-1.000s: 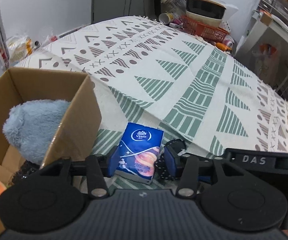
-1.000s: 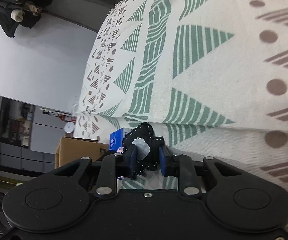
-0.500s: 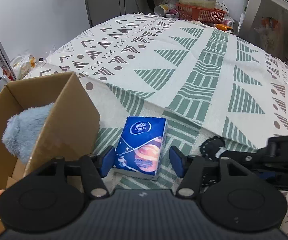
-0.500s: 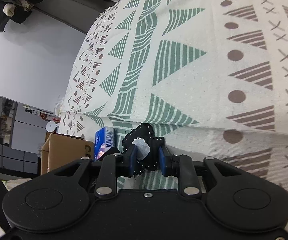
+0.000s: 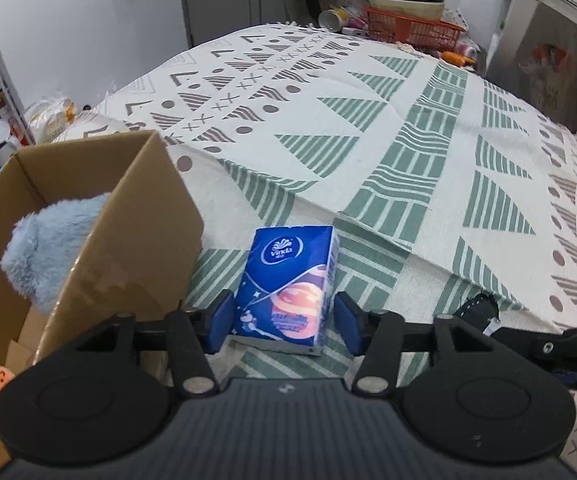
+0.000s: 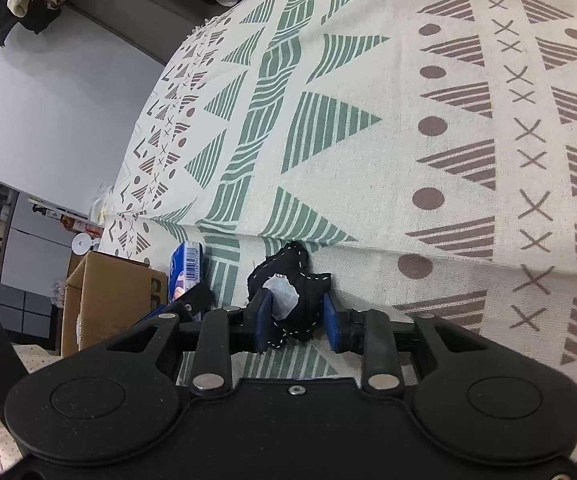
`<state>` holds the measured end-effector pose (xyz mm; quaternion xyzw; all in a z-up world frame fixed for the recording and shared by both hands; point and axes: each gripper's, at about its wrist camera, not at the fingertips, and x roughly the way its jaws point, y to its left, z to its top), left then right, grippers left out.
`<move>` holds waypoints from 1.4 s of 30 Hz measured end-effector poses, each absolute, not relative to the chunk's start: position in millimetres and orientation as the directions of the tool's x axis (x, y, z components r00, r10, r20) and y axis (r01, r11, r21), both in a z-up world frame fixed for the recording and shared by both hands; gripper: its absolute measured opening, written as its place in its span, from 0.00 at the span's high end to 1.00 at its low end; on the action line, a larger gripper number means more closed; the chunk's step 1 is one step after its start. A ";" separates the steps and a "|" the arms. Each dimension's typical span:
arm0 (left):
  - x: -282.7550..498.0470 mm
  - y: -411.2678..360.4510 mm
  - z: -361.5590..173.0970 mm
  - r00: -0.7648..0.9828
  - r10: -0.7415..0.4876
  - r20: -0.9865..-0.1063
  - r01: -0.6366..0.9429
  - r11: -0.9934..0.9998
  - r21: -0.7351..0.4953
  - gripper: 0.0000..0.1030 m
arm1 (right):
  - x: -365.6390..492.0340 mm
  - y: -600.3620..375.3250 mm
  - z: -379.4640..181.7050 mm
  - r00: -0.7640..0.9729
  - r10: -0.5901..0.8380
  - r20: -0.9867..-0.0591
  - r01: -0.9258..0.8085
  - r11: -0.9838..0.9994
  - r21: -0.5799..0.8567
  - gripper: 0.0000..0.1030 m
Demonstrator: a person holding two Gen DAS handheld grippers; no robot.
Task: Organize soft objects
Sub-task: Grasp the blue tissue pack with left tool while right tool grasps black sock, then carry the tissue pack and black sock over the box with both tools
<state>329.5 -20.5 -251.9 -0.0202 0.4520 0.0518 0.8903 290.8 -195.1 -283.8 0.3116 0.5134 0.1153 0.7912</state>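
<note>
Right hand-held gripper jaws opening, black stitched cloth between them on patterned bedspread.

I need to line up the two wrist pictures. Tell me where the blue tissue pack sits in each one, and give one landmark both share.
Left wrist view: the tissue pack stands low in the centre, between the left gripper fingers, right of the cardboard box.
Right wrist view: the tissue pack is small, at lower left, seen edge-on, partly hidden.
Shared landmark: the cardboard box, directly left of the pack in both.
</note>
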 end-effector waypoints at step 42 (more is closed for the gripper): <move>328.8 -23.6 -253.6 0.522 -0.079 -0.849 -0.076 0.987 -0.139 0.50 | 290.8 -192.0 -298.1 0.460 0.523 -0.718 0.169 0.742 0.649 0.74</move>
